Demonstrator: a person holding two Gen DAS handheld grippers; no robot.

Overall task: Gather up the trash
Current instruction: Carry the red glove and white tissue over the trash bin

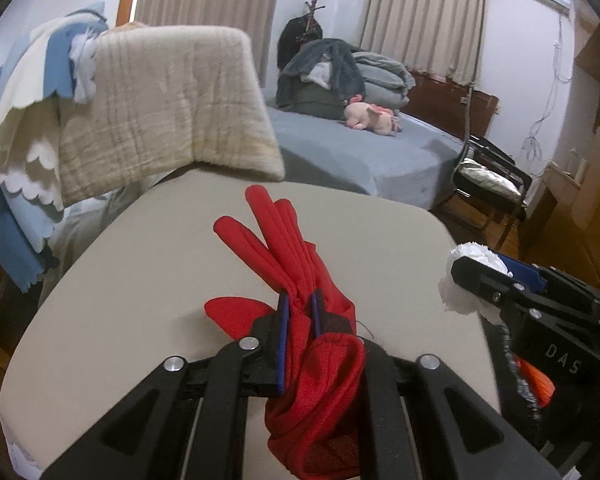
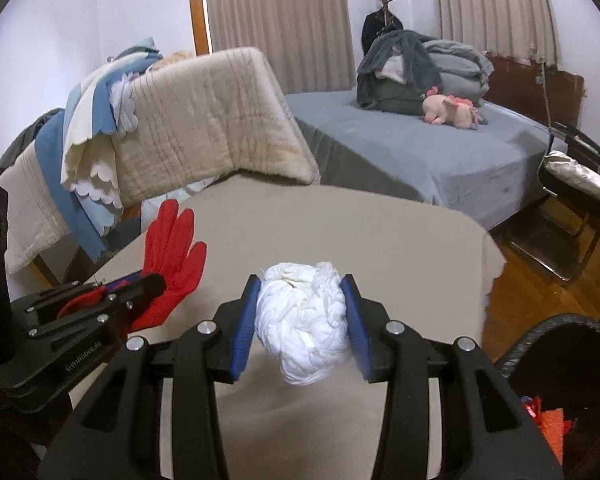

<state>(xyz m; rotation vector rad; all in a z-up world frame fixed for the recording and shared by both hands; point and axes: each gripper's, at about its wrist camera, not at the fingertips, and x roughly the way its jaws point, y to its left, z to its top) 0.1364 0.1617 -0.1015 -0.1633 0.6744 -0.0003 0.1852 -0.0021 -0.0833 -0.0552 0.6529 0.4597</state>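
Left wrist view: our left gripper [image 1: 299,314] has its fingers clenched on a limp red glove [image 1: 296,276] above the beige worktop [image 1: 120,280]; hanging loose, the glove could slip out or snag on the edge. Right wrist view: our right gripper [image 2: 302,316] grasps a crumpled white paper wad [image 2: 302,320] above the worktop, and the dark bin [image 2: 556,360] sits low right, so a hasty swing could drop it short.

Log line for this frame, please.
left gripper: shut on red fabric glove | right gripper: shut on crumpled white tissue wad | both over beige table
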